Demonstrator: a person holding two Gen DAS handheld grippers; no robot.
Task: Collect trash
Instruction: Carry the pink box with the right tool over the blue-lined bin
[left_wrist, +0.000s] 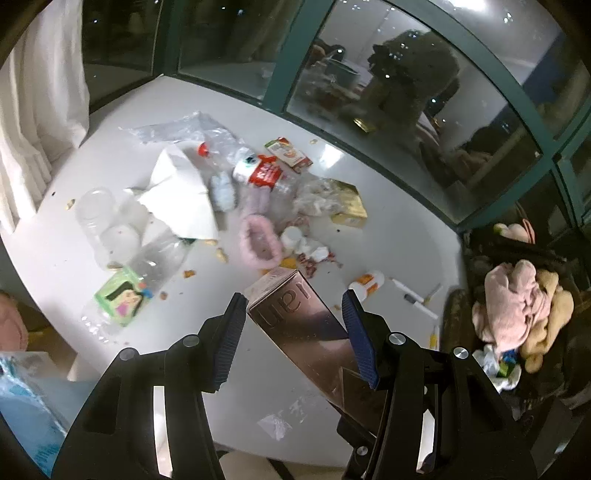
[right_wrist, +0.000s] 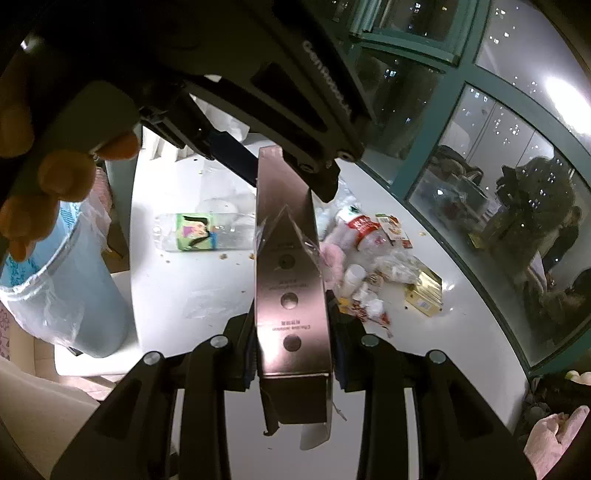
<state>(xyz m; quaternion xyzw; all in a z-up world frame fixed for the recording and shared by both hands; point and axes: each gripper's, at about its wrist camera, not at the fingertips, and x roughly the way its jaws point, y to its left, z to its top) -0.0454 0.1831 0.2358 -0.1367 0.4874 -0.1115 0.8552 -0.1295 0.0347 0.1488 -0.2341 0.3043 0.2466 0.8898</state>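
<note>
Box (right_wrist: 290, 280) long axis spans right gripper (right_wrist: 295, 354) to left gripper (left_wrist: 291, 332).

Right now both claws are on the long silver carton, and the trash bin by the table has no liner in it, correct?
Not quite. The trash bin does have a liner: the right wrist view shows a clear plastic bag over its rim. The rest holds: the right claw and the left claw are both on the long silver carton.

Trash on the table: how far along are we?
Nothing shows as binned yet. In hand: the shiny box, clamped by the right gripper, with the left gripper astride its far end. Left: the bottle, red carton, gold box and wrappers. The lined bin waits beside the table.
</note>
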